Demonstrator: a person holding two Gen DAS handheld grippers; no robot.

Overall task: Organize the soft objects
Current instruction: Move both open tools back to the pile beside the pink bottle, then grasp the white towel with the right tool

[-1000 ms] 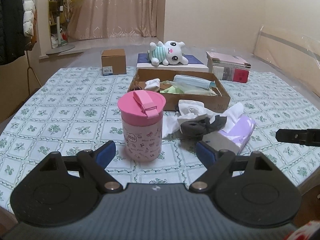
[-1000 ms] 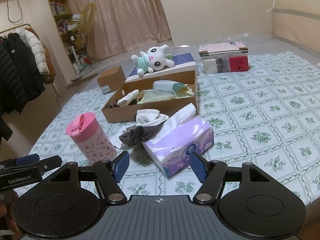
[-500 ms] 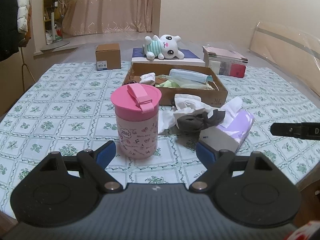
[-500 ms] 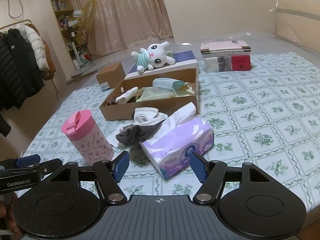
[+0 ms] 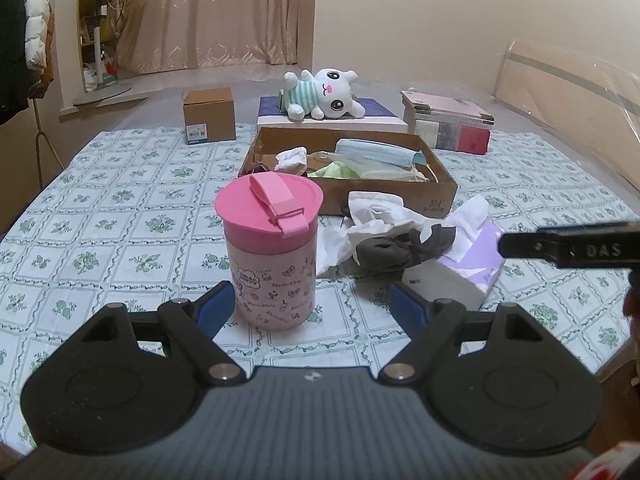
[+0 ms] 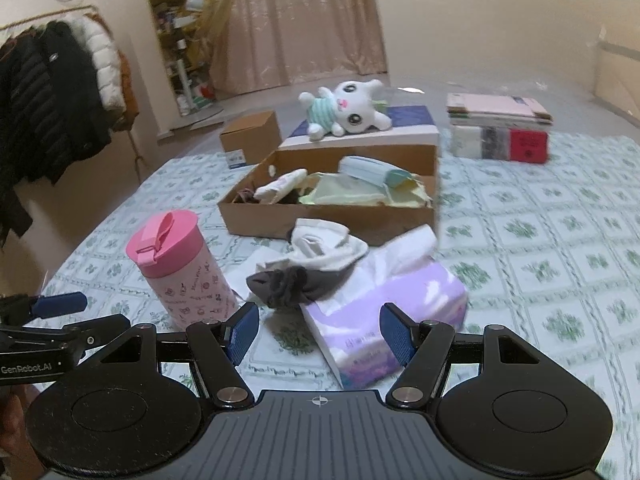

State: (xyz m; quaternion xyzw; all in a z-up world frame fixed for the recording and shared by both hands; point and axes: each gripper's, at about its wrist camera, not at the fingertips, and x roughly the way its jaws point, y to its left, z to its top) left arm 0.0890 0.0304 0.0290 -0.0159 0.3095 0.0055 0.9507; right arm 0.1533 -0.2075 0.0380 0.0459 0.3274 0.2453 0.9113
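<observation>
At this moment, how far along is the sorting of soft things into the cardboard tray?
Done: the shallow brown cardboard tray already holds a blue face mask, a yellow-green cloth and a white sock. In hand: nothing; the left gripper and right gripper are both open and empty. Left: the crumpled white cloth and dark grey sock lying outside the tray, beside the purple tissue pack.

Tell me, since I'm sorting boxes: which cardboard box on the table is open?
The wide, shallow cardboard tray behind the pink cup, holding cloths and a face mask. The small cube-shaped box farther back is closed.
</observation>
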